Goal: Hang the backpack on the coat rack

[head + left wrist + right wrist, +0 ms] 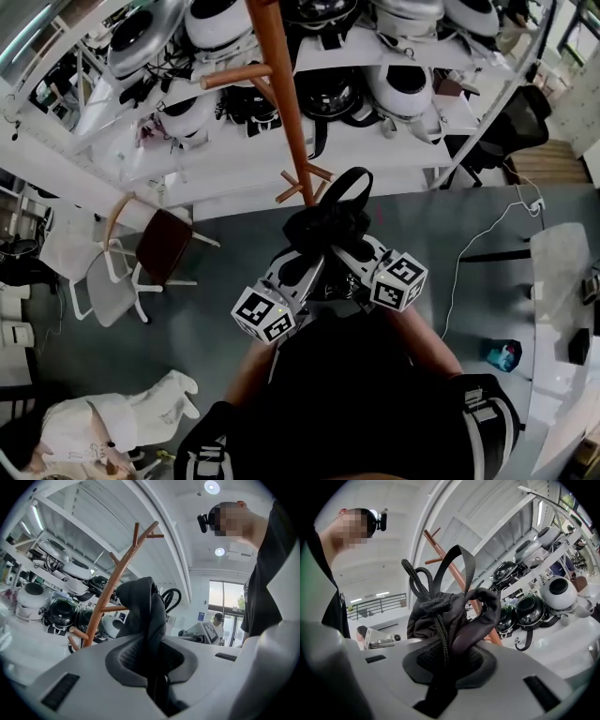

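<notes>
Two-handed hold on the black backpack (330,228), raised at frame centre in the head view, close under the lowest pegs (305,185) of the orange-brown coat rack (284,103) and not yet on any of them. Narrow pinch by the left gripper (305,258) on a fold of the bag's fabric; somewhat wider clamp by the right gripper (354,248) on bunched fabric, with a braided cord (436,620) running down between the pads. Above both, the top loop (465,550), standing free and nearest the pole. Likely trouble from here: missing the peg with that floppy loop, given a hold on the body and not on the loop itself; catching the cord on the peg instead, leaving the bag hanging crooked; letting go on a short peg and losing the strap off its end; shoving the slender pole and tipping the rack toward the shelves (375,141) of helmets (403,89) behind. Also worth minding: thin fabric creeping out of the left pinch under the bag's weight. As for writing, none legible anywhere. Only black-and-white square patterns on the marker cubes (265,315), no letters; a small blue sign (201,616) far off in the left gripper view and a blue packet (503,354) at lower right of the head view, both too small to read; no brand visible on the backpack.
</notes>
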`<state>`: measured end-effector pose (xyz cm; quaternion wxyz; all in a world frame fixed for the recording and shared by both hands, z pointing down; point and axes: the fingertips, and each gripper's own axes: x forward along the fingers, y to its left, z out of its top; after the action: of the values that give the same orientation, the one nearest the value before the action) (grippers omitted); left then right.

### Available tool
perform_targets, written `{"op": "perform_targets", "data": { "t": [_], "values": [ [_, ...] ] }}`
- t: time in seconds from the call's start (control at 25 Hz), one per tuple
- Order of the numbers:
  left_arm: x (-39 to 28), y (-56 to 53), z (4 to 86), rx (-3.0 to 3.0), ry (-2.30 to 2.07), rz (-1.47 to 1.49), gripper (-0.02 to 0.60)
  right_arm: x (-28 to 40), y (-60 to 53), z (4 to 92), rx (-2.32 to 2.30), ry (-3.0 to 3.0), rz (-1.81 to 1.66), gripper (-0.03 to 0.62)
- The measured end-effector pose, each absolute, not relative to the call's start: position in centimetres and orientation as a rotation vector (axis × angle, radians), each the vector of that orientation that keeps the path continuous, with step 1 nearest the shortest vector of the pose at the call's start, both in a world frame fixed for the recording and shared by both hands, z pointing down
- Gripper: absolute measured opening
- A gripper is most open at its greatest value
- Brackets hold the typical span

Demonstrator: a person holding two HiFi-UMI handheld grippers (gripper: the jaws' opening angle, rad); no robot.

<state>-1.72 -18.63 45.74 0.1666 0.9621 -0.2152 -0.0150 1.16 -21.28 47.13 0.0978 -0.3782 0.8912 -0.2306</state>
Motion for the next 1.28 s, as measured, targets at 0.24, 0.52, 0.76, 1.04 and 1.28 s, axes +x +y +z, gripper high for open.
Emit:
{"op": "perform_targets", "data": {
  "t": [0.24,0.52,0.76,1.04,1.28],
  "values": [
    [0.3,-20.9,46.2,2.708,-0.672,-0.057,0.051,3.0,-23.8,47.4,-1.048,2.700,-0.707,0.080],
    [2.9,-24.1,46.7,2.657,-0.731,-0.086,0.051,5.5,-27.0,47.9,-0.992,2.774,-0.716,0.080],
    [4.1,-25.9,47.2,2.632,-0.743,-0.077,0.051,6.6,-28.9,48.3,-0.990,2.819,-0.696,0.080],
    [4.9,-27.0,48.8,2.613,-0.733,-0.052,0.051,7.4,-30.1,49.9,-0.994,2.839,-0.729,0.078],
    [4.7,-26.8,49.2,2.601,-0.746,-0.049,0.051,7.1,-30.0,50.2,-0.963,2.864,-0.736,0.078]
  ]
}}
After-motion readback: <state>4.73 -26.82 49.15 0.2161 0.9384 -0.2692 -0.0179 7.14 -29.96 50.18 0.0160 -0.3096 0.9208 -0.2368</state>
